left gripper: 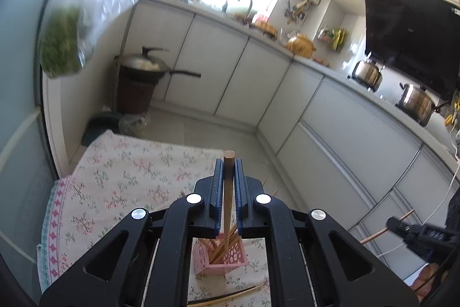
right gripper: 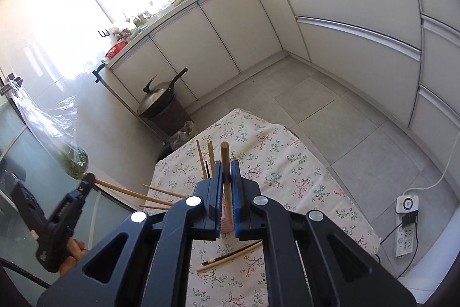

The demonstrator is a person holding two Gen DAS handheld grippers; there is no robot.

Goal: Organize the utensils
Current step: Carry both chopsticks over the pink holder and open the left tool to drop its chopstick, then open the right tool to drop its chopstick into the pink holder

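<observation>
Two tools each pinch one chopstick, the left tool (left gripper: 229,183) and the right tool (right gripper: 226,183), above the pink holder (left gripper: 221,256) on the table (left gripper: 120,171); next, probably, lowering tips into that holder.

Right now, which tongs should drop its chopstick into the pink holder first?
Probably left: the left tongs hold a chopstick ending at the pink holder; right tongs sit beyond the table edge.
</observation>
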